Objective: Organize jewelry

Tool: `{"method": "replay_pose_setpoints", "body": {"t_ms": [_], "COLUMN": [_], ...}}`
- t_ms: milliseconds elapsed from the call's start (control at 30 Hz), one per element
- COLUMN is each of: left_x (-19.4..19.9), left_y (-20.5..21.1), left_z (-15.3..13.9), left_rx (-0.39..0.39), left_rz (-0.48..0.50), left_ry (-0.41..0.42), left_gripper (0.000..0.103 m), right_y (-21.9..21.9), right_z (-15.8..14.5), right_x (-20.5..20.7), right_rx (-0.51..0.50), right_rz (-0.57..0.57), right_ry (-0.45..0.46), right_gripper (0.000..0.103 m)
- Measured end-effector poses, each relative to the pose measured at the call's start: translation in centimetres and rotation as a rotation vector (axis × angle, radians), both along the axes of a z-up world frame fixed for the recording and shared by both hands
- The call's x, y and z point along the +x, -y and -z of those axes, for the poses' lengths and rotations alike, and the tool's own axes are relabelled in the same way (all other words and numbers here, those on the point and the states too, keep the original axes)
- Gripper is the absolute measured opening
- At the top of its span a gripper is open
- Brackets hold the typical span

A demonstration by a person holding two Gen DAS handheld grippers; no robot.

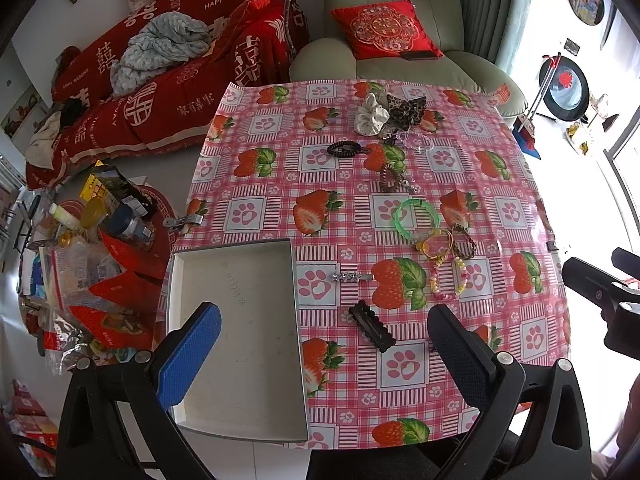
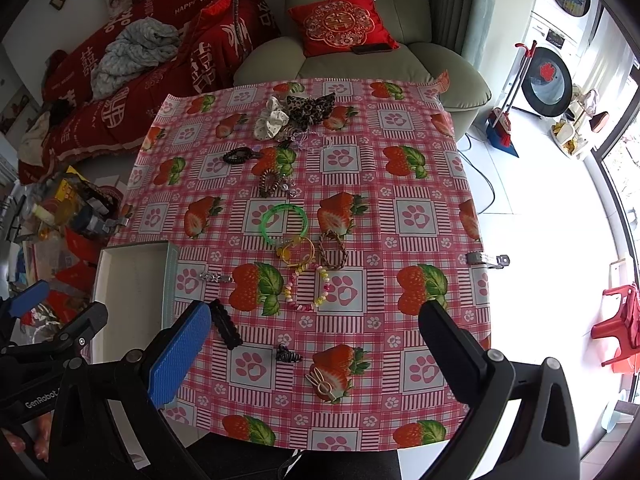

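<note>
A white empty box [image 1: 248,360] sits at the near left of the strawberry tablecloth [image 1: 440,392]. My left gripper [image 1: 324,312] hovers open over the box's right wall, with a black scalloped clip [image 1: 372,326] on the cloth below. A star clip [image 1: 350,277] lies just beyond. Mid-table lie a green bangle [image 2: 285,222], a yellow bracelet [image 2: 298,252] and a bead bracelet [image 2: 289,288]. My right gripper [image 2: 316,312] hangs open and empty above a small black claw clip [image 2: 288,354] and a gold rabbit clip [image 2: 322,386]. Scrunchies [image 2: 272,122] and spiral hair ties [image 2: 238,155] lie farther back.
A cluttered round side table [image 1: 100,240] stands left of the box. A red-covered sofa [image 1: 160,80] and a green armchair [image 1: 400,20] stand behind the table. Metal clamps [image 2: 488,259] pin the cloth edges. A red stool [image 2: 620,320] stands on the white floor at the right.
</note>
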State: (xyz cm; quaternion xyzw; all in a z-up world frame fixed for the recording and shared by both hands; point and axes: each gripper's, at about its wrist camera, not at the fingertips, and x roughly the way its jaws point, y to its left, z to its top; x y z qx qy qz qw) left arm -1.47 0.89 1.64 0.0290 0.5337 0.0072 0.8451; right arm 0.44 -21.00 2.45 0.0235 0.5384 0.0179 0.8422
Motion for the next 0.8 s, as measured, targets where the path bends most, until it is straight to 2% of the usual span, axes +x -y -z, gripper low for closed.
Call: {"method": "replay_pose_setpoints", "body": {"t_ms": [800], "left_x": [-0.08], "left_y": [-0.2], "left_z": [0.06], "left_rx": [0.001], "left_rz": [0.001], "left_ry": [-0.003], "left_gripper": [0.103], "right_y": [0.13], "right_z": [0.05], "right_x": [0.21], "right_rx": [0.0], "right_rz": [-0.001], "right_ry": [-0.003], "right_gripper": [0.103]}}
